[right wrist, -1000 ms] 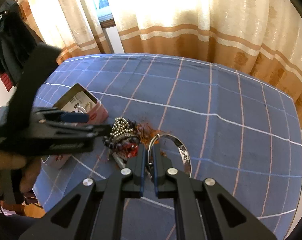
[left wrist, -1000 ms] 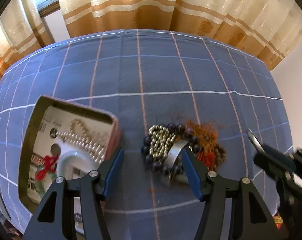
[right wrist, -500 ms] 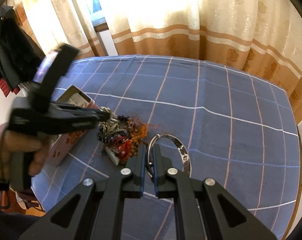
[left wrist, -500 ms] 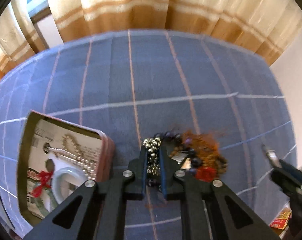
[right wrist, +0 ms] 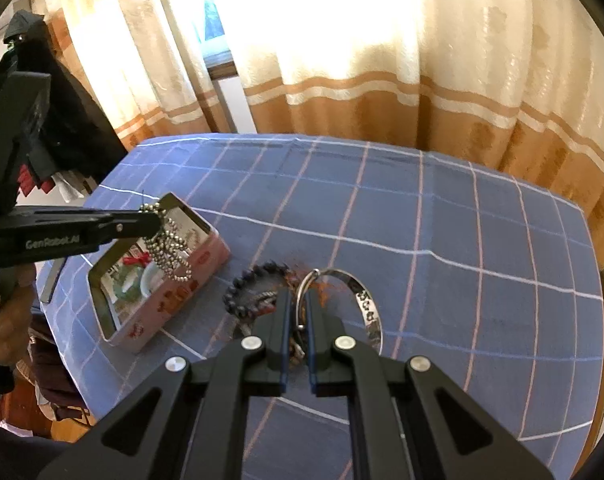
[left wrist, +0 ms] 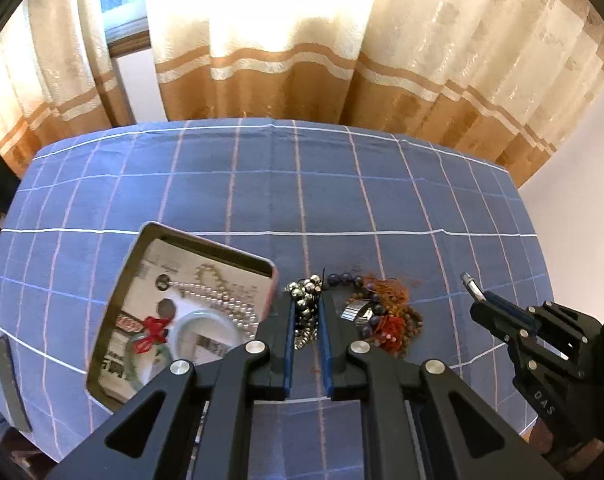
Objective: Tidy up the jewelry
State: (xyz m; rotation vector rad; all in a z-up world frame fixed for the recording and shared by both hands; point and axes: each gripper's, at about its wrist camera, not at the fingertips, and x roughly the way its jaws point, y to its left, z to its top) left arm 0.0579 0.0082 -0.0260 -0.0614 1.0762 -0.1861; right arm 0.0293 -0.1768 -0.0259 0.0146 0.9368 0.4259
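We've got a pearl strand (left wrist: 218,300) and a few pieces in the tin (left wrist: 190,240) already. Left gripper (left wrist: 305,308) is clamped on the metal bead chain (right wrist: 168,246), dangling over the tin; right gripper (right wrist: 298,312) pinches the silver bangle (right wrist: 365,304) (dark bead bracelet (right wrist: 254,284) and the tangle still wait on the cloth).

Behind your table (left wrist: 262,184) in its blue checked cloth hang sunlit cream curtains (left wrist: 286,40) with brown bands.
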